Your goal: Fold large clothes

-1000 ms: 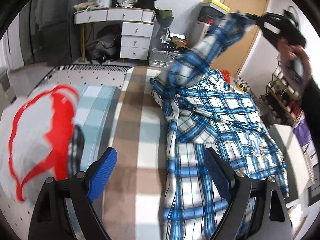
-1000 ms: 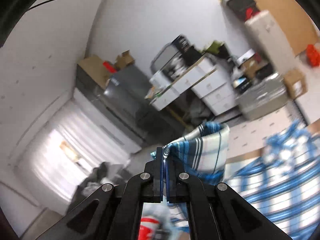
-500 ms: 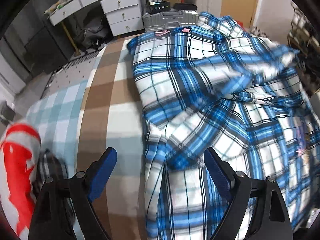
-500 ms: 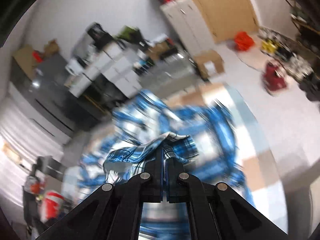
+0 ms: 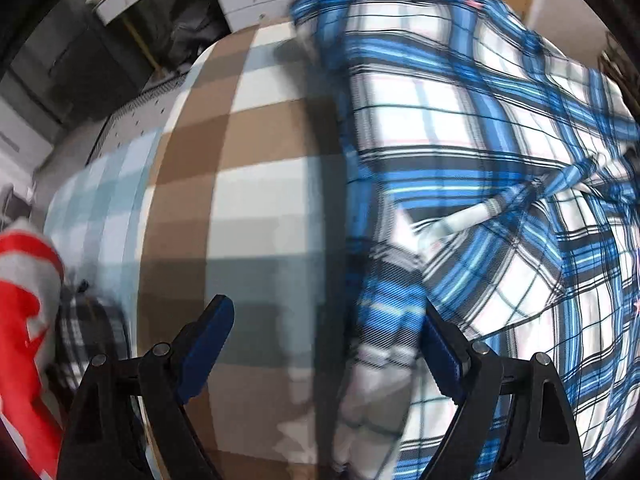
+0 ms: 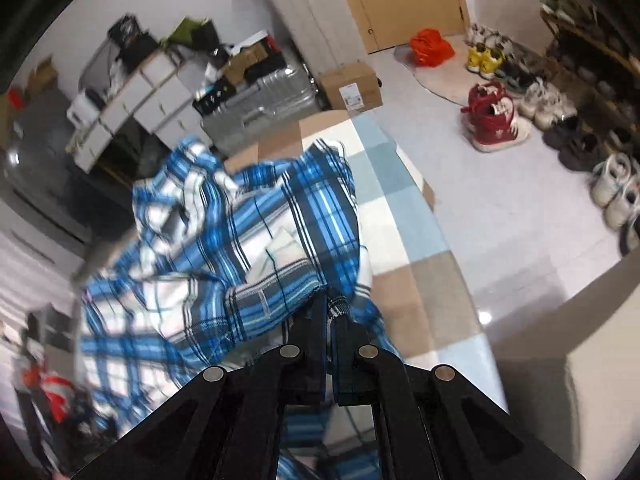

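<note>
The blue-and-white plaid shirt [image 5: 480,160] lies crumpled on a bed covered by a checked blanket [image 5: 256,184] of brown, white and pale blue squares, and it fills most of the right half of the left wrist view, where motion blur smears its stripes and hides how its layers are folded. The left tool [image 5: 324,344] hangs over the shirt's left edge with its blue-padded fingers [image 5: 208,340] wide apart; one pad is over bare blanket and the other is just beside or over the cloth, though whether it touches cannot be told. At the far left a red-and-white item [image 5: 24,320] and a dark checked cloth beneath it are cut off by the frame edge and too blurred to identify. In the right wrist view the right tool [image 6: 330,312] is clamped together on a bunched fold of the shirt [image 6: 240,264], with the cloth spilling out ahead of and below the fingers; the pinched part itself is hidden between them. Beyond the bed, shoes [image 6: 496,120], a cardboard box [image 6: 348,86] and a white desk with drawers [image 6: 132,108] stand along the floor.
</note>
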`<act>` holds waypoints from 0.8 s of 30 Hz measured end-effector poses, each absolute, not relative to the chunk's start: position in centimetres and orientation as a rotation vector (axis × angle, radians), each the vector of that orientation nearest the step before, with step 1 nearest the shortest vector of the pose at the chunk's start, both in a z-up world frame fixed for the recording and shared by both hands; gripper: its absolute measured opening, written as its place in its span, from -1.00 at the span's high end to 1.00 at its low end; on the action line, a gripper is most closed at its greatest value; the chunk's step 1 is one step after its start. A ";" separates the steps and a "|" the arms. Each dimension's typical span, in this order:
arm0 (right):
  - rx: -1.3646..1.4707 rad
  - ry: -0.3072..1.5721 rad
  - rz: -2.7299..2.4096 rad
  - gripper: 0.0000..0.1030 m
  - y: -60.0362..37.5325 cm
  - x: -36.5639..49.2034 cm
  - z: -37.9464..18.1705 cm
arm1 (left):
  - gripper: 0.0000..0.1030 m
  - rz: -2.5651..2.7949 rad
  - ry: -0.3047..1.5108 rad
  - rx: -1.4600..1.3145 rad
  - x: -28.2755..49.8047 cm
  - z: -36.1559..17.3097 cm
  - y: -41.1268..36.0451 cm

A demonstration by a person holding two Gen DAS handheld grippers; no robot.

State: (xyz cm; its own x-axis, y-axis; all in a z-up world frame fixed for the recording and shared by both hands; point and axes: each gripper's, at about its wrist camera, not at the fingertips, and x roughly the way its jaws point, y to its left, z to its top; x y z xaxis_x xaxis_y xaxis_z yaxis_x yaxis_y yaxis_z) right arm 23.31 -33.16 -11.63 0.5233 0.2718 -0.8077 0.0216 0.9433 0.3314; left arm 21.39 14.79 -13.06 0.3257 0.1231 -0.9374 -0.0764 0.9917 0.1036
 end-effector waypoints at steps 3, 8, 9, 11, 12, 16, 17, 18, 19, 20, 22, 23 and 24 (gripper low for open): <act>0.333 1.027 0.128 0.96 -34.1 22.8 -11.1 | -0.68 0.142 1.227 0.064 20.3 -12.5 16.0; 0.345 0.898 0.012 0.95 -36.6 21.6 -7.2 | -0.68 0.155 1.231 0.125 18.4 -12.6 17.3; 0.348 0.881 0.007 0.95 -37.0 21.4 -6.4 | -0.68 0.159 1.223 0.124 17.9 -12.5 17.7; 0.352 0.864 0.030 0.95 -36.9 21.2 -5.3 | -0.68 0.182 1.221 0.122 17.4 -12.4 18.0; 0.347 0.864 0.049 0.95 -36.6 21.2 -5.0 | -0.68 0.187 1.220 0.116 17.3 -12.4 17.9; 0.330 0.922 0.180 0.95 -33.4 22.2 -5.1 | -0.75 0.197 1.207 0.092 16.1 -12.5 19.4; 0.335 0.937 0.201 0.95 -32.6 22.5 -5.5 | -0.78 0.209 1.203 0.096 15.7 -12.5 19.6; 0.344 0.968 0.229 0.94 -31.8 23.0 -6.1 | -0.78 0.214 1.198 0.096 15.3 -12.5 20.1; 0.352 1.003 0.244 0.94 -31.0 23.5 -6.9 | -0.78 0.219 1.189 0.098 15.0 -12.5 20.4; 0.355 1.037 0.260 0.94 -30.3 23.9 -8.0 | -0.78 0.224 1.174 0.101 14.4 -12.5 20.8; 0.285 1.115 0.215 0.94 -29.0 24.5 -10.1 | -0.78 0.218 1.154 0.096 14.2 -12.6 20.1; 0.246 1.143 0.186 0.94 -28.6 24.5 -10.9 | -0.79 0.217 1.149 0.087 13.7 -12.6 20.4; 0.171 1.185 0.152 0.95 -27.9 24.6 -12.4 | -0.78 0.220 1.146 0.077 13.1 -12.6 20.3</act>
State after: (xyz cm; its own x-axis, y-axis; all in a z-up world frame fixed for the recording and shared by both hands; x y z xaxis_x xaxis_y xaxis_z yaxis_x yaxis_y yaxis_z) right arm 24.56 -27.92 -12.43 0.3694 0.2073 -0.9059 -0.0277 0.9768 0.2122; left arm 13.08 20.33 -12.60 0.3936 0.2123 -0.8944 -0.1336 0.9758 0.1729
